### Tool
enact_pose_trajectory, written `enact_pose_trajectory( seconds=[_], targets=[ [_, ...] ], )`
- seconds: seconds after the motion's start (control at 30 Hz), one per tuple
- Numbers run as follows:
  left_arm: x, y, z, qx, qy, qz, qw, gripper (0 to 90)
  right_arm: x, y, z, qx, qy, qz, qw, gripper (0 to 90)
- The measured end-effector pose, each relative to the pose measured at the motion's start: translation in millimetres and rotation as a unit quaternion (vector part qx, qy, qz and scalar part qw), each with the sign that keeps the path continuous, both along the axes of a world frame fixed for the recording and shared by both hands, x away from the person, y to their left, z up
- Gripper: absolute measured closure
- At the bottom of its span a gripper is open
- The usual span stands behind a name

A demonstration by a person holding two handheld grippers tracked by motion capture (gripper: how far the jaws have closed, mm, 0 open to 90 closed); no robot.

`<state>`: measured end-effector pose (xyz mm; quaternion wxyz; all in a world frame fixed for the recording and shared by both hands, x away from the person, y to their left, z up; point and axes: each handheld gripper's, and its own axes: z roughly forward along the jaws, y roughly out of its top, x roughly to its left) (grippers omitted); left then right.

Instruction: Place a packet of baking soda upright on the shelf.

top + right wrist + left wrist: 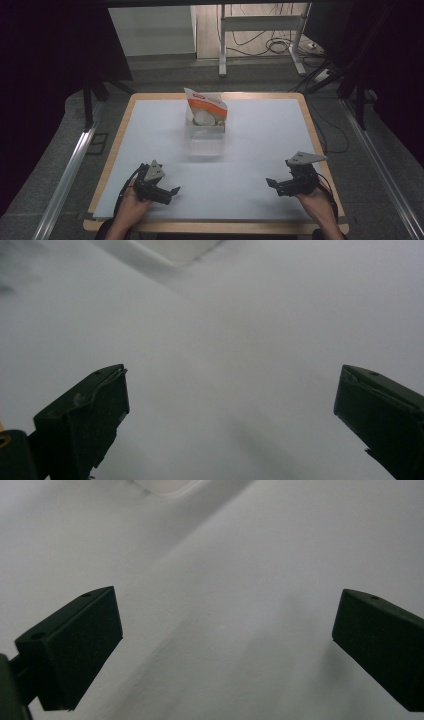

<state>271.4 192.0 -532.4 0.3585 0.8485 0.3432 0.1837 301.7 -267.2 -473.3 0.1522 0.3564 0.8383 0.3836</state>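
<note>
White sheeting covers the table point(260, 150), with a wooden rim showing round its edges. Near the far edge, about the middle, we see an orange-and-white bag point(206, 107) standing upright in a clear container point(205, 137); round white pieces show through the bag's lower part. What they are we cannot tell.

We hold the left gripper point(171, 192) at the near left of the table, its jaws pointing right and a little far. In the left gripper view the left gripper point(225, 645) has its two black jaws spread wide, with bare white surface between them and nothing pinched.

We hold the right gripper point(271, 183) at the near right, its jaws pointing left toward the middle. In the right gripper view the right gripper point(230, 415) likewise stands wide apart over bare sheet, gripping nothing.

Both grippers lie well apart from the bag and from each other, with the grey three-cornered plates on top.
</note>
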Motion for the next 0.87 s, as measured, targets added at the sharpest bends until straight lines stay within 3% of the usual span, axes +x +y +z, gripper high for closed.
enact_pose_trajectory(
  seconds=[0.43, 0.87],
  targets=[
    [0.1, -0.7, -0.5, 0.003, 0.001, -0.001, 1.0000, 0.0, -17.2, -29.7, -14.7, -0.020, -0.006, -0.038, 0.9991, 0.2],
    [0.7, -1.6, -1.1, 0.006, 0.003, -0.001, 1.0000, 0.0, -12.0, -37.7, -28.0, -0.031, 0.019, -0.057, 0.9977, 0.0]
  ],
)
